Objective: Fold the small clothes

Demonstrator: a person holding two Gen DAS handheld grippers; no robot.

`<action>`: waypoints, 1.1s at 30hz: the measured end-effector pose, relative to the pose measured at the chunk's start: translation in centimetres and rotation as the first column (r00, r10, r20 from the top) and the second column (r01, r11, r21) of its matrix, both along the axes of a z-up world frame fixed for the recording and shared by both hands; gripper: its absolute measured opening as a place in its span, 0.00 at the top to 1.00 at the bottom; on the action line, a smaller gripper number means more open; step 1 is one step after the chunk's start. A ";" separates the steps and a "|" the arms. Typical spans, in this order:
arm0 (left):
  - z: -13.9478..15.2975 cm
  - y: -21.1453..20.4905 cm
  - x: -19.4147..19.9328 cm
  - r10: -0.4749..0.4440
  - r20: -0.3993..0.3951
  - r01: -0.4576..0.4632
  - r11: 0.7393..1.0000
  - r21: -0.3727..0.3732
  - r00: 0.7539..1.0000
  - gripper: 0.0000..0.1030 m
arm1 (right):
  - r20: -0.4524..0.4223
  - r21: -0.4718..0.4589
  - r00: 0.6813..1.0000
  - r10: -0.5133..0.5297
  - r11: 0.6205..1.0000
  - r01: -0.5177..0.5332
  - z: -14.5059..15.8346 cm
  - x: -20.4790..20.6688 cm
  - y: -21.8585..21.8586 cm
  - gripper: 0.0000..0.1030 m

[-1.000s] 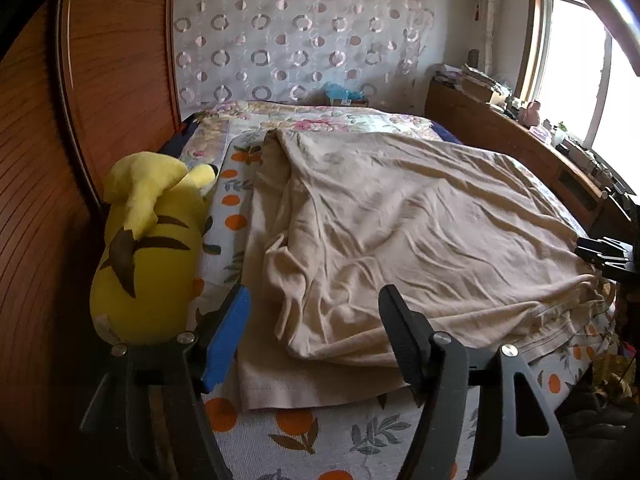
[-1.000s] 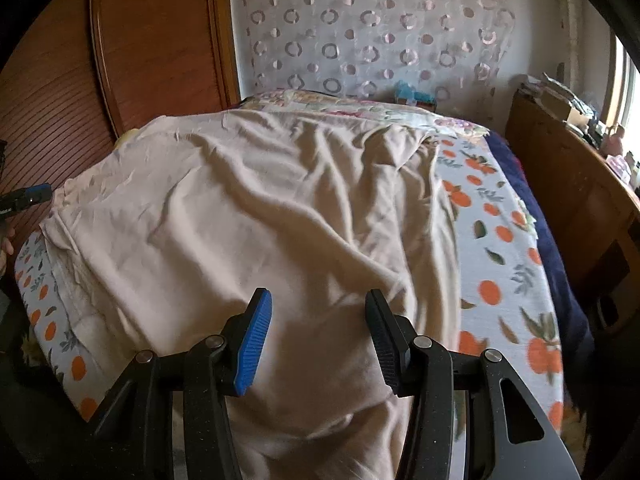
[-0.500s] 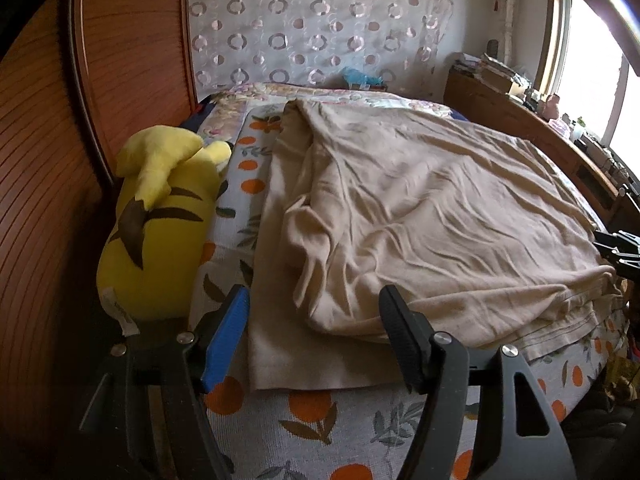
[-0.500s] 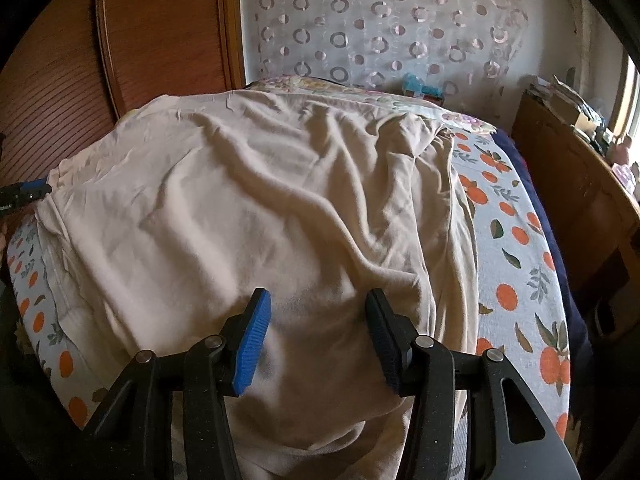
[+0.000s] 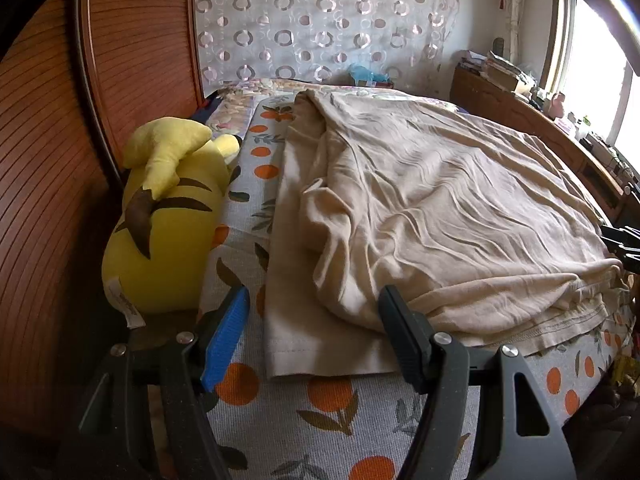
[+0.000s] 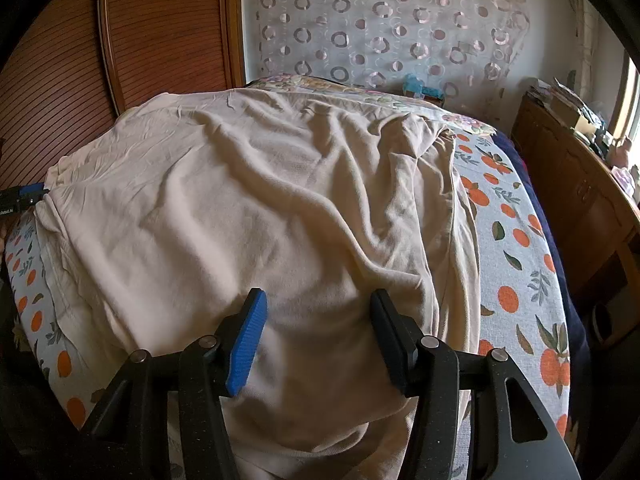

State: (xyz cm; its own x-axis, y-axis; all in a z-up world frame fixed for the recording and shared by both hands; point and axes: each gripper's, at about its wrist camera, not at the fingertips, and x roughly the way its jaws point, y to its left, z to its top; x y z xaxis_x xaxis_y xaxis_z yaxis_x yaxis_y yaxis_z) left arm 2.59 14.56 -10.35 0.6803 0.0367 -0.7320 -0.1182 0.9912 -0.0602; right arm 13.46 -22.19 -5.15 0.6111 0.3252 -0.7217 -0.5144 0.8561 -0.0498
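While a beige garment [image 5: 432,216] lies spread and wrinkled across the middle of a bed [image 5: 328,412] with an orange-fruit-print sheet, two grippers hover at its near edges. At the garment's near left corner, the left gripper [image 5: 314,334] stands released, nothing between its fingers — cloth lies just beyond them. Over the garment's near right part, the right gripper [image 6: 318,338] is also released, its jaws having just been opening, fabric below but not pinched. Left of the garment, a yellow plush toy [image 5: 160,220] rests against a wooden headboard [image 5: 52,184].
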 end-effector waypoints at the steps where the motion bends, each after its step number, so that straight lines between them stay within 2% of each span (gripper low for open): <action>1: 0.0 0.1 0.0 -0.004 0.002 0.004 1.000 -0.009 1.000 0.34 | 0.000 0.000 1.000 0.000 1.000 0.000 0.0 0.0 0.0 0.46; 3: 0.1 0.2 -0.1 -0.018 0.012 0.018 0.999 -0.042 1.000 0.34 | 0.000 0.000 1.000 0.000 1.000 0.000 0.0 0.0 0.0 0.45; 4: 0.2 0.1 -0.1 -0.023 0.014 0.024 0.998 -0.057 1.000 0.38 | 0.000 0.000 1.000 0.000 1.000 0.000 0.0 0.0 0.0 0.45; 11: 0.3 0.0 0.7 -0.012 0.004 0.012 0.999 -0.037 1.000 0.49 | 0.000 0.000 1.000 0.001 1.000 -0.001 0.0 0.0 -0.1 0.45; 17: 0.2 0.2 1.0 0.000 0.006 0.000 1.000 -0.027 1.000 0.70 | 0.000 0.001 1.000 0.001 1.000 -0.001 0.0 0.0 -0.1 0.45; 21: 0.3 0.1 0.8 -0.021 0.005 0.021 0.999 -0.043 1.000 0.94 | 0.001 0.000 1.000 0.001 1.000 -0.001 0.0 0.0 -0.1 0.45; 24: 0.3 -0.1 0.7 -0.028 0.010 0.028 0.998 -0.053 1.000 0.96 | 0.000 0.001 1.000 0.001 1.000 -0.001 0.0 0.0 -0.1 0.45; 27: 1.0 -0.4 0.2 -0.036 0.051 0.040 0.995 -0.095 0.998 0.96 | 0.001 0.000 1.000 0.001 1.000 -0.001 0.0 -0.1 -0.1 0.45; 33: 3.7 -2.3 -0.4 -0.076 0.136 0.089 0.992 -0.094 0.988 0.97 | 0.001 0.001 1.000 0.001 1.000 -0.001 0.0 -0.1 -0.2 0.45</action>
State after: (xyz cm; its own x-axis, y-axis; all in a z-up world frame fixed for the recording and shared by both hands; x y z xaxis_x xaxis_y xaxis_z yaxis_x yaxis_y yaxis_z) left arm 2.18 12.22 -6.61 0.7686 -0.0915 -0.6332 -0.0211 0.9855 -0.1681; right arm 13.39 -22.36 -5.19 0.6117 0.3264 -0.7206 -0.5152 0.8556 -0.0498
